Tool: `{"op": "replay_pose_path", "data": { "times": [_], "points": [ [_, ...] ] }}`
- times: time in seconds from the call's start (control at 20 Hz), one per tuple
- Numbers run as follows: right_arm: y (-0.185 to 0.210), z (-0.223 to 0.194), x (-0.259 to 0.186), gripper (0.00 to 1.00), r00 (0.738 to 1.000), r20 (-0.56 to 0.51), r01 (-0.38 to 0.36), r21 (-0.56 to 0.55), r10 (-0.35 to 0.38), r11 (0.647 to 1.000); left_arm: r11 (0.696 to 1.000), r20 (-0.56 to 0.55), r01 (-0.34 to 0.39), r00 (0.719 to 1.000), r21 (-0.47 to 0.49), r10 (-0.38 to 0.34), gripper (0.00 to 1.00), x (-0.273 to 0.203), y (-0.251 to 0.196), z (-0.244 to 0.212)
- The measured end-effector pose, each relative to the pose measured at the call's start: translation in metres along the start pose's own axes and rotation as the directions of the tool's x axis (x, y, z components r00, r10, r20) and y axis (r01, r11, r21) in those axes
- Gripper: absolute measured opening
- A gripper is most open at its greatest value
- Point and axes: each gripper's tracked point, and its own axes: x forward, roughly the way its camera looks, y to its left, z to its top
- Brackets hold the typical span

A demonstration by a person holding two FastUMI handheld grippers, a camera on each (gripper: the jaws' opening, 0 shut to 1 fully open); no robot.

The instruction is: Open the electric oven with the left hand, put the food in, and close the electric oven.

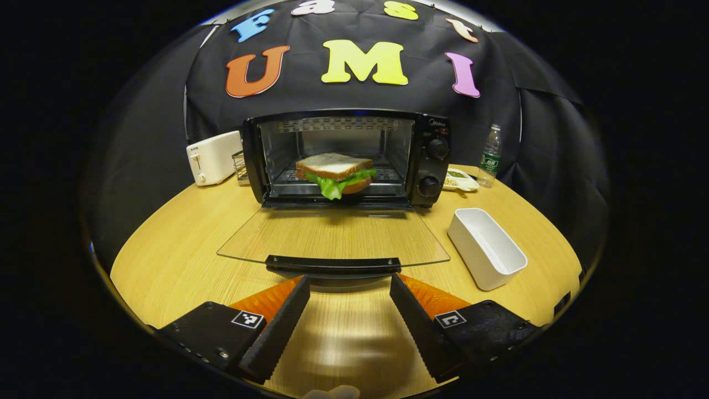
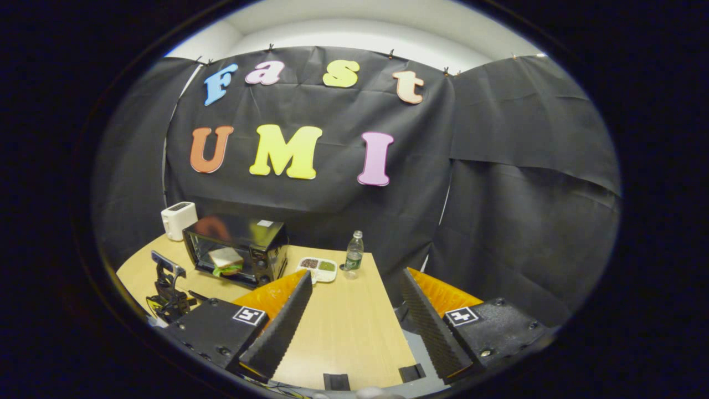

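Sandwich [image 1: 334, 173] sits in the oven [image 1: 346, 158] (door [image 1: 332, 235] down); toaster [image 1: 213, 157] left, tub [image 1: 486, 247] right, on the table [image 1: 183, 244].

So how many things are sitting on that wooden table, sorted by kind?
Appliances: 2, black electric oven and white toaster
Food: 1, lettuce sandwich inside the oven
Containers: 3, white rectangular tub, divided snack dish, clear plastic water bottle
Total: 6

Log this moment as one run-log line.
stage: food in, door not closed | oven: door down flat | sandwich: on rack | left hand-held gripper: open, facing door handle | right hand-held gripper: open, empty
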Motion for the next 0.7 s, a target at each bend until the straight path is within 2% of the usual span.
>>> {"op": "replay_pose_path", "data": {
  "times": [0.35, 0.7],
  "points": [
    [-0.005, -0.008, 0.005, 1.00, 1.000, -0.019, 0.002, 0.014, -0.002, 1.000, 1.000, -0.008, -0.029, 1.000, 0.000, 0.029, 0.96, 0.018, 0.011, -0.006],
    [-0.005, -0.012, 0.009, 1.00, 0.999, -0.038, -0.005, 0.029, 0.006, 1.000, 1.000, -0.005, -0.024, 1.000, 0.005, 0.024, 0.95, 0.022, 0.016, -0.001]
  ]
}}
